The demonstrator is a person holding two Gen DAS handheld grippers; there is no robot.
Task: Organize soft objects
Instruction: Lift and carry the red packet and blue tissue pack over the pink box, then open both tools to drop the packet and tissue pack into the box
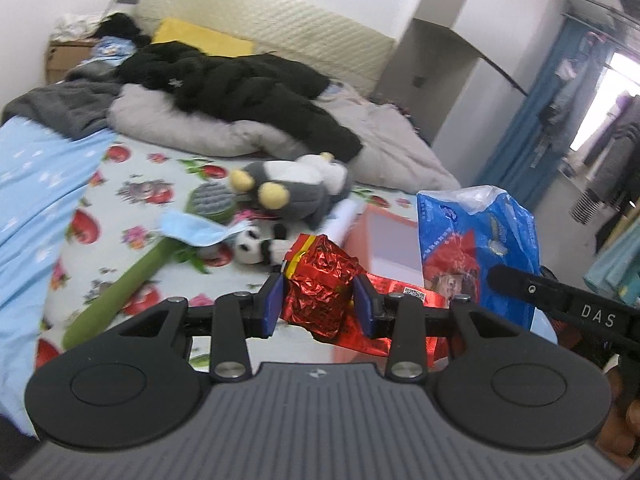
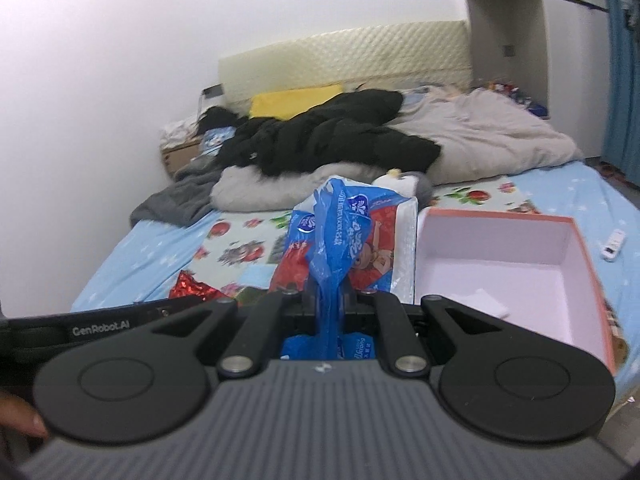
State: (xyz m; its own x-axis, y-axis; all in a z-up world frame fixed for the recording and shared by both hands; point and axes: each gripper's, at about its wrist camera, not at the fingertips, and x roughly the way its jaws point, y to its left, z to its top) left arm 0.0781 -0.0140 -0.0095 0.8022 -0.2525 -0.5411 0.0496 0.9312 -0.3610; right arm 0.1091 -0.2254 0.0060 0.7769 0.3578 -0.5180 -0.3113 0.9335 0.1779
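**Both grippers loaded above the bed, box waiting beside them**

Left wrist view: the left gripper [image 1: 320, 302] was clamped on a crumpled red foil packet [image 1: 320, 288], its blue pads pressed into either side, the foil bulging above and below them; the grip looked chosen to keep the slippery wrap from sliding out; just right of the fingers stood the open pink box [image 1: 390, 236], likely the destination; further right hung the blue tissue pack [image 1: 478, 246], with the right gripper's black arm crossing below it; beyond the fingers lay a grey plush toy [image 1: 288, 188], a small panda plush [image 1: 256, 246], a blue face mask [image 1: 196, 232] and a green long-handled brush [image 1: 160, 256], all loose on the floral sheet [image 1: 132, 184] and well apart from the held packet.

Right wrist view: the right gripper [image 2: 328, 300] was pinched nearly together on the twisted plastic neck of the blue tissue pack [image 2: 344, 240], which rose ahead of the fingers; holding by the wrapper seemed the only purchase on so bulky a pack; the pink box [image 2: 500, 256] sat open just right of the fingers, a white scrap inside it; the pack blocked much of the view ahead; a black jacket [image 2: 332, 132] and grey duvet [image 2: 480, 140] filled the far bed.
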